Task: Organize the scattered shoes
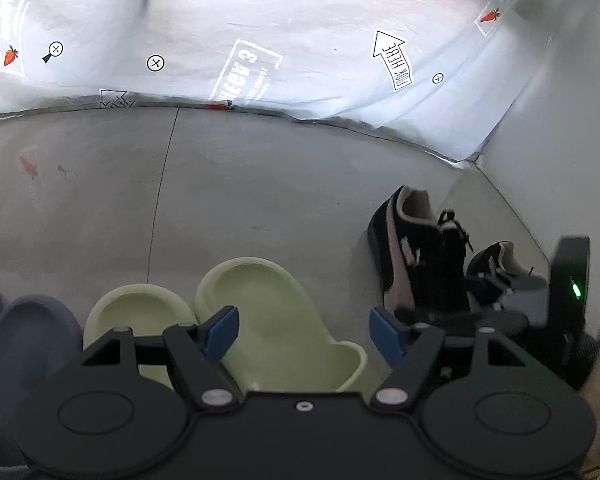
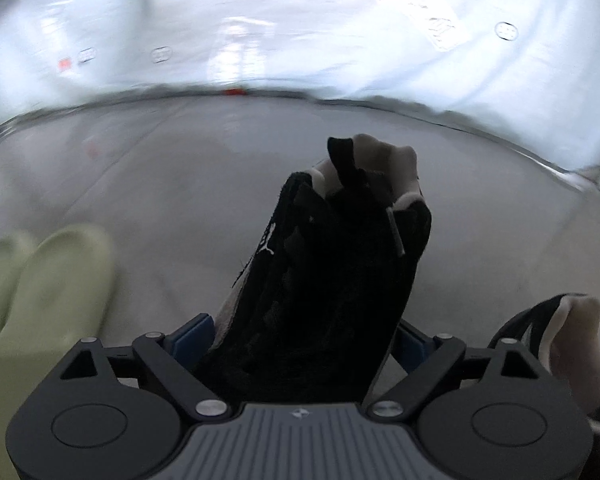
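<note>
The right gripper (image 2: 300,340) straddles the black sneaker (image 2: 332,264), contact unclear; it could topple onto its mate (image 2: 560,332). The left gripper (image 1: 304,332) hovers open, empty, over the green slippers (image 1: 268,312)

The left gripper (image 1: 304,330), filling the bottom of its wrist view, is matte black: two round discs at the lower corners, angled link arms with silver rivets, a small silver screw at bottom centre, and blue fingertip pads (image 1: 222,330). The right gripper (image 2: 300,344), at the bottom of its own view, has the same black discs, links and silver rivets, blue pads (image 2: 194,338), and a grey ribbed centre plate carrying a small emblem.
</note>
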{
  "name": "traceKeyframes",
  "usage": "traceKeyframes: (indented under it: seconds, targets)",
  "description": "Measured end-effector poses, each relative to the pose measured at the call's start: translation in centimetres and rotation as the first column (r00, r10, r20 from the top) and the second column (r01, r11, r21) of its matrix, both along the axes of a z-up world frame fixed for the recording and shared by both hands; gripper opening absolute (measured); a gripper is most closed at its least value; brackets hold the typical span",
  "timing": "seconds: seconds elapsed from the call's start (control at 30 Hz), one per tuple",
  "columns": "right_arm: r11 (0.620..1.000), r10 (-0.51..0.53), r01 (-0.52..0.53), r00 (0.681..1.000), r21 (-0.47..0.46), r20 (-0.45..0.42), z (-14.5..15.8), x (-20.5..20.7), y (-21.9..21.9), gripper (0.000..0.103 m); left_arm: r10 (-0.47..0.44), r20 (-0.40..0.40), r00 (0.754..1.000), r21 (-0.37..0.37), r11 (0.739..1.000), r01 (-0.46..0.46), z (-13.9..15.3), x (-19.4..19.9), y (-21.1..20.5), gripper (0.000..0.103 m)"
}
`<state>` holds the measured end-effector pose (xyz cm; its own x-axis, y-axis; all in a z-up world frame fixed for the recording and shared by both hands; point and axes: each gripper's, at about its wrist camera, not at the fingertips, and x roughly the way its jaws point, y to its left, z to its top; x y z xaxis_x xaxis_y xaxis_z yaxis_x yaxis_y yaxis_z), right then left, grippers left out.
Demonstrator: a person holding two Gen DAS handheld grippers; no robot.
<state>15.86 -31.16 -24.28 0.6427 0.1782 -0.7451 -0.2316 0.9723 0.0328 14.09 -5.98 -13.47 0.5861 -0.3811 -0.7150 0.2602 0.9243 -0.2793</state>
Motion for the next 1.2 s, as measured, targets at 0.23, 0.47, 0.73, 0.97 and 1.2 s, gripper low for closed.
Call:
traceKeyframes:
  seconds: [0.23,0.47,0.73,0.97,1.2]
  targets:
    - [0.987,0.159,-0.159,0.987,-0.011,0.004,0.1,-5.4,2.3,0.092,0.027,0.006,1.000,-0.012,1.000,-0.027,0.2,-0.3,0.7,0.073]
    - [0.952,0.304,-0.304,0.953,-0.030,0.000,0.7,-8.4,4.8,0.092,0.038,0.010,0.999,-0.019,0.999,-0.038,0.4,-1.1,1.2,0.073]
    - [0.908,0.415,-0.418,0.908,-0.035,-0.059,1.4,-10.5,5.4,0.092,0.047,0.021,0.999,-0.020,0.999,-0.046,0.6,-1.9,1.3,0.073]
    - [0.924,0.378,-0.381,0.921,-0.013,-0.097,1.6,-11.7,5.9,0.094,0.054,0.034,0.998,-0.023,0.998,-0.053,1.1,-2.7,1.5,0.073]
    - [0.992,0.094,-0.081,0.986,-0.092,0.136,5.7,-12.8,0.3,0.103,0.057,0.033,0.998,-0.008,0.998,-0.057,0.8,-3.7,2.0,0.074]
